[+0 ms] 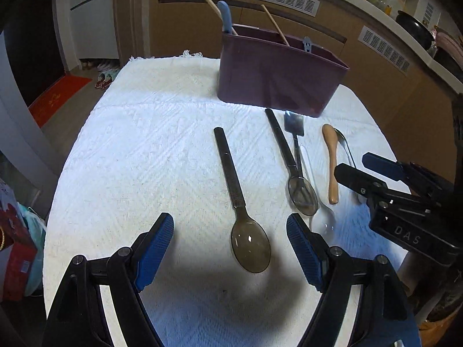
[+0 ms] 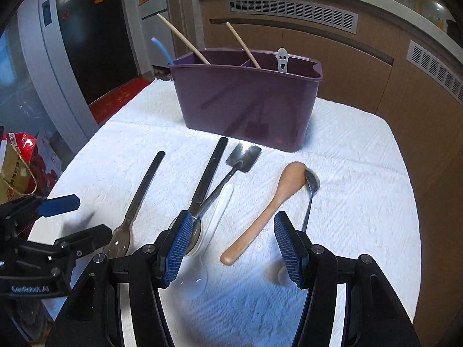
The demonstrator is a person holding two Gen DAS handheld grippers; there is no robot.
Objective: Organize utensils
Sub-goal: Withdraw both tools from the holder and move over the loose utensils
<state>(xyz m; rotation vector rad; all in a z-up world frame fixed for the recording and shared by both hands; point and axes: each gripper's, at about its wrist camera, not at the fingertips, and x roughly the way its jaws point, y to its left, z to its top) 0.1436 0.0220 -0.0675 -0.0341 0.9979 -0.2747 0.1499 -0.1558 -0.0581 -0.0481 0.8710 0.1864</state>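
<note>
A purple caddy (image 1: 277, 81) (image 2: 246, 107) stands at the back of the white cloth, holding two wooden sticks, a blue handle and a white smiley-face handle. In front of it lie a smoky spoon with a dark handle (image 1: 240, 190) (image 2: 141, 193), a second one (image 1: 289, 159) (image 2: 208, 170), a metal spade-shaped spoon (image 1: 293, 124) (image 2: 244, 156), a clear plastic spoon (image 1: 321, 219) (image 2: 220, 205), a wooden spoon (image 1: 331, 159) (image 2: 269, 205) and a metal spoon (image 1: 343, 141) (image 2: 311, 188). My left gripper (image 1: 230, 219) (image 2: 94, 217) hangs open over the first smoky spoon. My right gripper (image 2: 233, 217) (image 1: 351, 163) is open above the wooden spoon's handle. Neither holds anything.
The white cloth (image 1: 150, 144) covers a rounded table whose edges drop off left and right. Brown cabinets with vent grilles (image 2: 292, 10) stand behind. Bags (image 2: 17, 167) sit on the floor at the left, beside a red mat (image 1: 58, 95).
</note>
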